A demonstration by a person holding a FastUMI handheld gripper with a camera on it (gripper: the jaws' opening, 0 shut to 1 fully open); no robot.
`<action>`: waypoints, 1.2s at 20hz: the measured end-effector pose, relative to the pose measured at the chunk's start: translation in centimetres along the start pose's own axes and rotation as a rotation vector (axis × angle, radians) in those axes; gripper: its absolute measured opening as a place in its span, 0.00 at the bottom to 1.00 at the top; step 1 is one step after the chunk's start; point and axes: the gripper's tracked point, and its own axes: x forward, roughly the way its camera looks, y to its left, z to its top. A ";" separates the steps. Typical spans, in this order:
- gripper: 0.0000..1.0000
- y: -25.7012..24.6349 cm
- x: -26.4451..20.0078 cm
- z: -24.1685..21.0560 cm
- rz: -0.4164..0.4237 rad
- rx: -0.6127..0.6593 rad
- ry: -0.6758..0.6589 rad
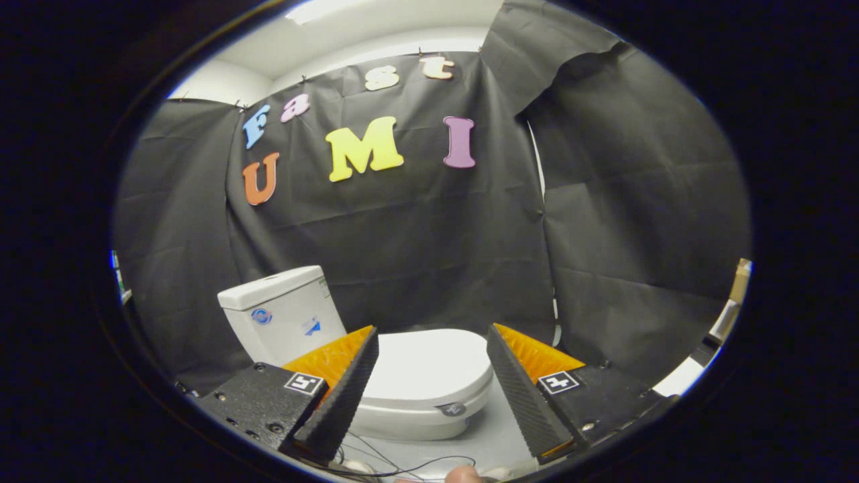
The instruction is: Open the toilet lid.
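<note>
Tongs (429,382) spread wide, empty, toilet lid (429,365) down at twelve o'clock beyond; best hooked under front rim, lifted toward tank (282,312) at ten.

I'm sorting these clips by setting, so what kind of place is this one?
Likely a mock bathroom in a recording booth, not a real one: a white toilet with its lid down and tank stands before black cloth walls. The open gripper frames the lid.

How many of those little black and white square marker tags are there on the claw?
2. One marker tag sits on the left finger's base, the other marker tag on the right finger's base. The claw is open, toilet lid beyond. Others may be hidden.
</note>
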 end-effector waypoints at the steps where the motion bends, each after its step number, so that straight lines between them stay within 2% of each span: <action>1: 1.00 -0.1 0.1 -0.2 0.000 0.014 0.008; 11: 1.00 -1.3 2.9 -4.3 -0.026 0.093 0.120; 14: 1.00 -1.0 5.0 -6.0 -0.028 0.194 0.198; 17: 0.99 -0.9 6.6 -9.5 -0.035 0.225 0.295; 24: 0.99 -1.9 9.1 -15.9 -0.057 0.528 0.397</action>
